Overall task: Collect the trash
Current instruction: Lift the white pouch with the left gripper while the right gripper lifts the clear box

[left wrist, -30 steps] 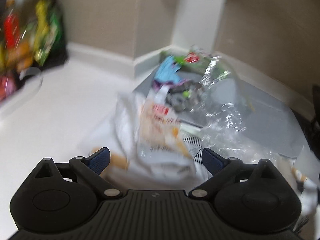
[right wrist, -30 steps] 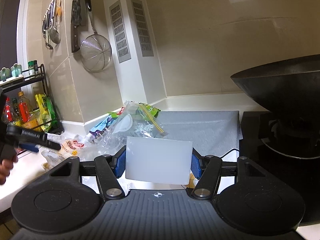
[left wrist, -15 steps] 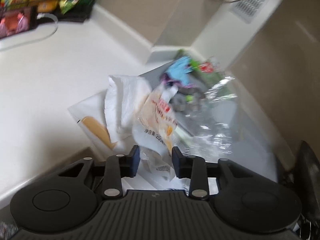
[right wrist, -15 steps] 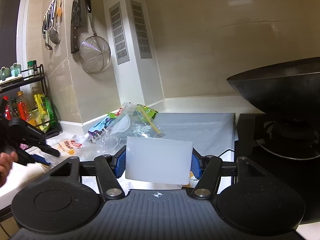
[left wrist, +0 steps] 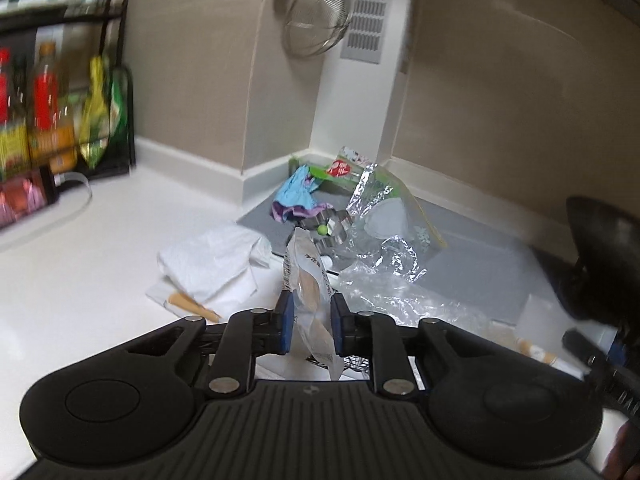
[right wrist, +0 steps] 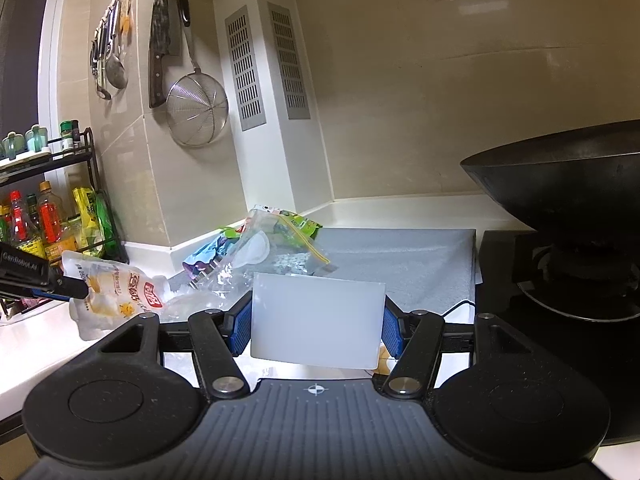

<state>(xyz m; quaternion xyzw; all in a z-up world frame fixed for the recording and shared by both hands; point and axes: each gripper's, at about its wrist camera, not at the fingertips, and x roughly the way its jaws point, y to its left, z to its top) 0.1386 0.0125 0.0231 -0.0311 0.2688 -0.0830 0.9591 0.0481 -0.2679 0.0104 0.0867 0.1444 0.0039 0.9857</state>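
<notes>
The left gripper (left wrist: pixel 308 320) is closing on a crumpled wrapper (left wrist: pixel 310 280), lifted above the worktop (left wrist: pixel 80 248). The right gripper (right wrist: pixel 316 326) holds a white box (right wrist: pixel 316 320).

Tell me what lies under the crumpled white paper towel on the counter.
Under the white paper towel a flat white wrapper sticks out at its near edge, with a tan stick-shaped thing on or inside it. How far either runs beneath the towel is hidden.
</notes>
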